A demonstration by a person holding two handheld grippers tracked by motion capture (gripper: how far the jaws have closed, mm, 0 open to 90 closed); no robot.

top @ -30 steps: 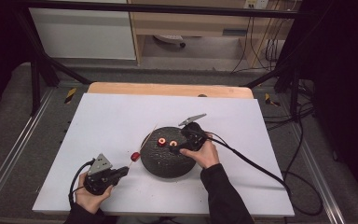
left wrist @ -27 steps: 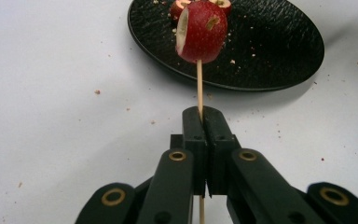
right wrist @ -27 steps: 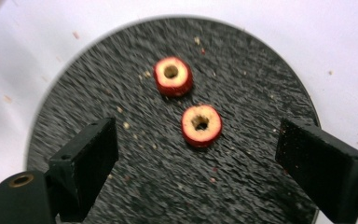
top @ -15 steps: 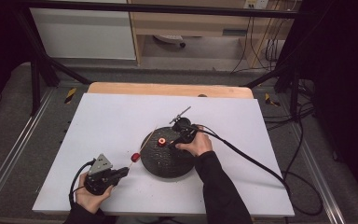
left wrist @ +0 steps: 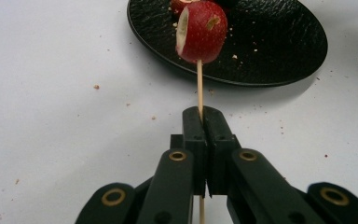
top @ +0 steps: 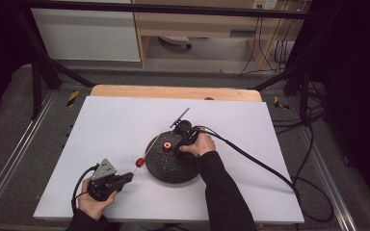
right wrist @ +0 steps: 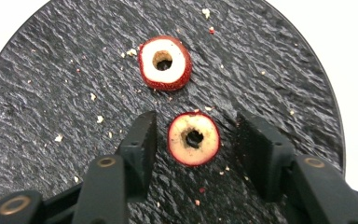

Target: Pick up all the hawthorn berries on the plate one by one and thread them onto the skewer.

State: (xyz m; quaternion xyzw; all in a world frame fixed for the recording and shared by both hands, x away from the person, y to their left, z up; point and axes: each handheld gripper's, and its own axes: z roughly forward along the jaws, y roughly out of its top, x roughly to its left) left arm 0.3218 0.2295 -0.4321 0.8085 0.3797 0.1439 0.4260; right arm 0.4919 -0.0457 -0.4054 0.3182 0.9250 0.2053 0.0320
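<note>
Right gripper view: the right gripper (right wrist: 195, 135) hangs over a black slate plate (right wrist: 42, 107), its jaws just closing on either side of a cored red fruit piece (right wrist: 194, 139) that lies flat between them; a gap remains on both sides, so the pads are not yet pressing. A second cored piece (right wrist: 164, 62) lies just beyond the jaw tips on the same plate. In the left gripper view, the left gripper (left wrist: 207, 122) is clamped tight on a thin wooden skewer (left wrist: 199, 86), which runs straight ahead from the jaws with a red fruit piece (left wrist: 201, 31) threaded on it, just at the near rim of the plate. In the high view, the left gripper (top: 125, 178) sits well apart from the right hand (top: 200, 144) at the white table (top: 101, 120).
</note>
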